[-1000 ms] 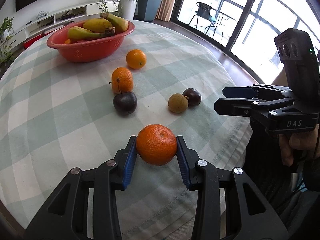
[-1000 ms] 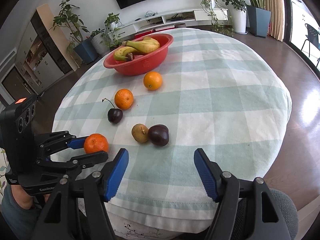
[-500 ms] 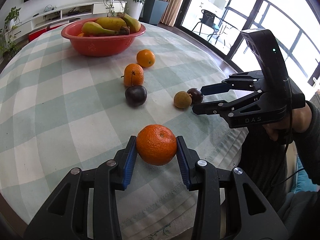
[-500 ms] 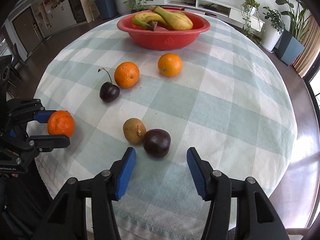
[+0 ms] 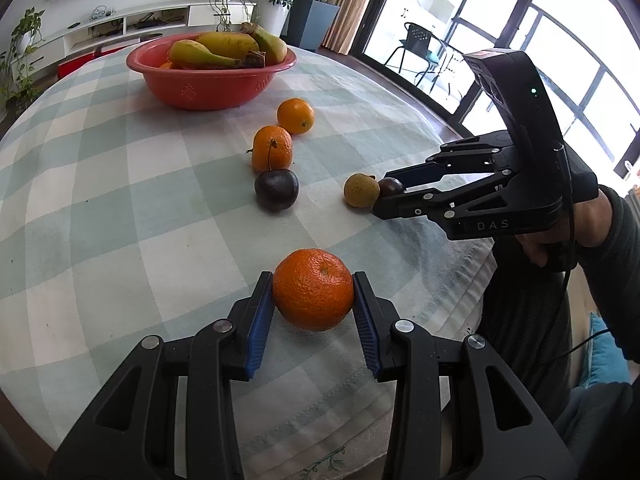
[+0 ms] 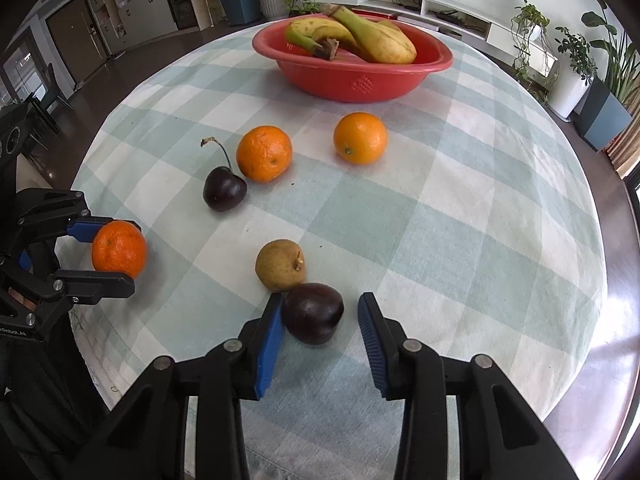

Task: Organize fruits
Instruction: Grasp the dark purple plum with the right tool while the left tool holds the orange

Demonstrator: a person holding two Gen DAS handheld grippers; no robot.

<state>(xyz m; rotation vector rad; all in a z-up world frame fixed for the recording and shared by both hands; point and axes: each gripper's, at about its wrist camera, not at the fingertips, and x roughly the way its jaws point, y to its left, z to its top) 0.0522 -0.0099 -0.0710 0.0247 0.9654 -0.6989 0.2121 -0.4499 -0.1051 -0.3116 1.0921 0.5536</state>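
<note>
On the checked tabletop (image 6: 460, 208), loose fruit lies short of the red bowl (image 6: 352, 76) of bananas. The left claw (image 5: 313, 308) is clenched on a mandarin (image 5: 313, 289). The right claw (image 6: 320, 332) is closing around a dark plum (image 6: 313, 312), one pad touching; next, probably, finish gripping, then lift toward the bowl.

On the table (image 6: 500, 208), a bowl (image 6: 352, 76) with bananas (image 6: 360, 38) in it stands at the far side. Before it lie two oranges (image 6: 360, 138) side by side, a cherry (image 6: 224, 193) just beside the left one. Nearer, a pear (image 6: 280, 265) touches a plum (image 6: 313, 312), which sits between the closing jaws of the right gripper (image 6: 320, 336). At far left, a tangerine (image 5: 313, 289) is gripped by the left gripper (image 5: 313, 320) at the table's edge.
</note>
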